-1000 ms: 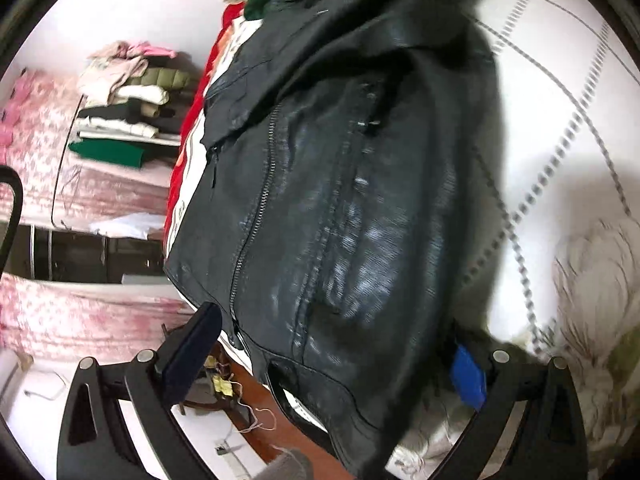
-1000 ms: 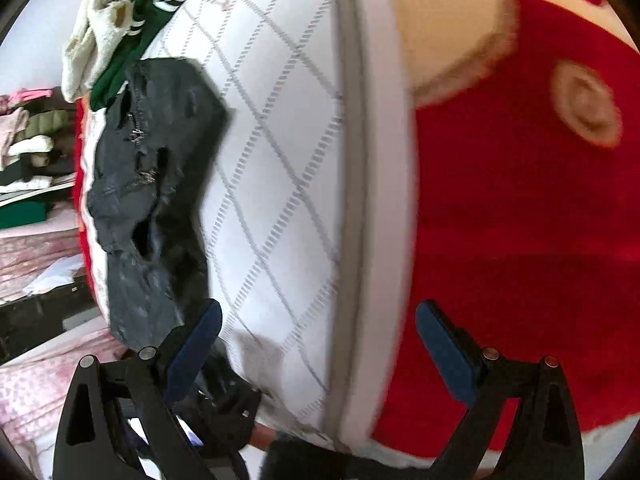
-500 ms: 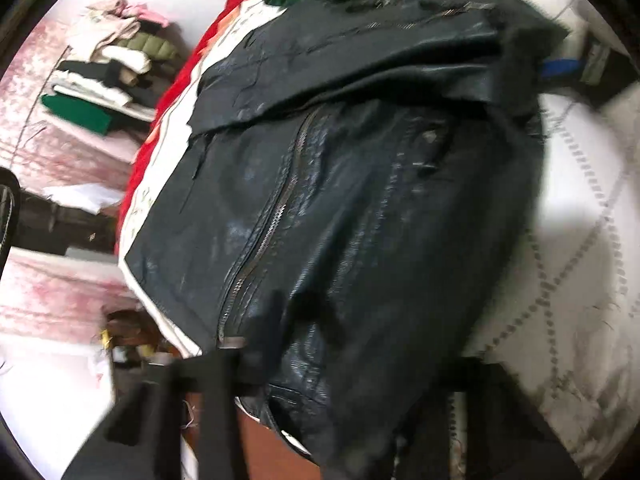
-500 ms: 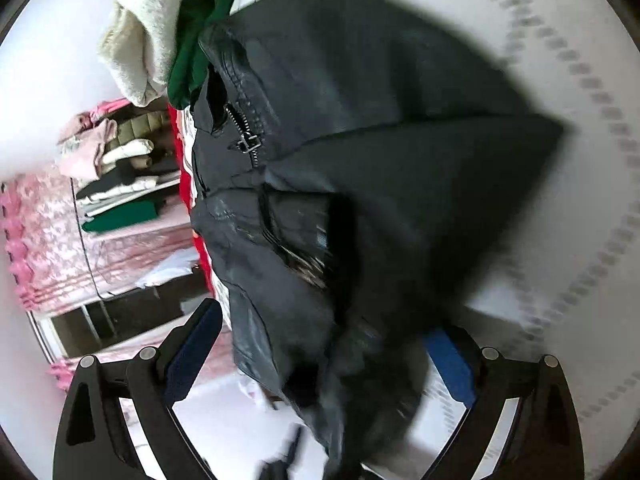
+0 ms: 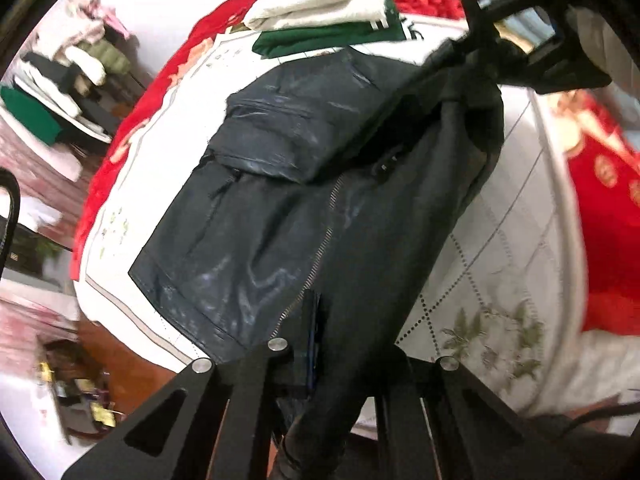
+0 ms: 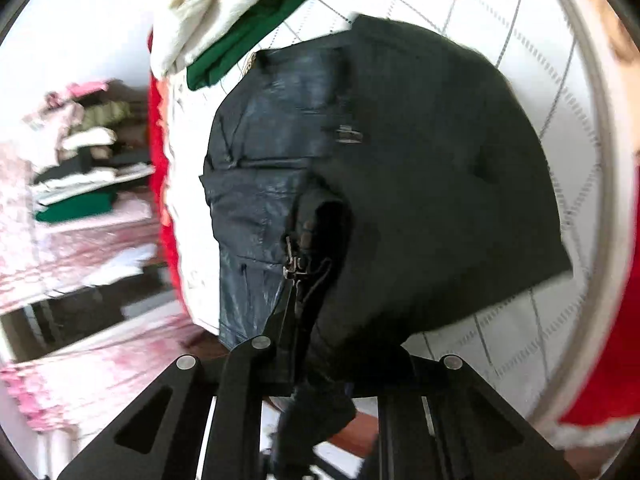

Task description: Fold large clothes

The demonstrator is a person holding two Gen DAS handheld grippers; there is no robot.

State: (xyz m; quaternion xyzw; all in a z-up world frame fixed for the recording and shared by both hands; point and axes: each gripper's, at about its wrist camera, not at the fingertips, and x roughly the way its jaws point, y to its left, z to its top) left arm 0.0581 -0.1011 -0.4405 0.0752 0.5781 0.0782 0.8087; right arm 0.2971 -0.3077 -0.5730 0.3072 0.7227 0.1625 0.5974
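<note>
Both grippers have just closed on the black jacket (image 5: 280, 208): left gripper (image 5: 320, 344) pinches its hem, right gripper (image 6: 308, 320) its zipper edge, lifting it off the bed (image 5: 500, 280) ahead. Slick leather could slip out, undoing the fold.

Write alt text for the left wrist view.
The left gripper is shut on the near edge of a black leather jacket lying on a white quilted bed. Folded white and green clothes sit beyond it, and the right gripper grips the jacket's far end.
</note>
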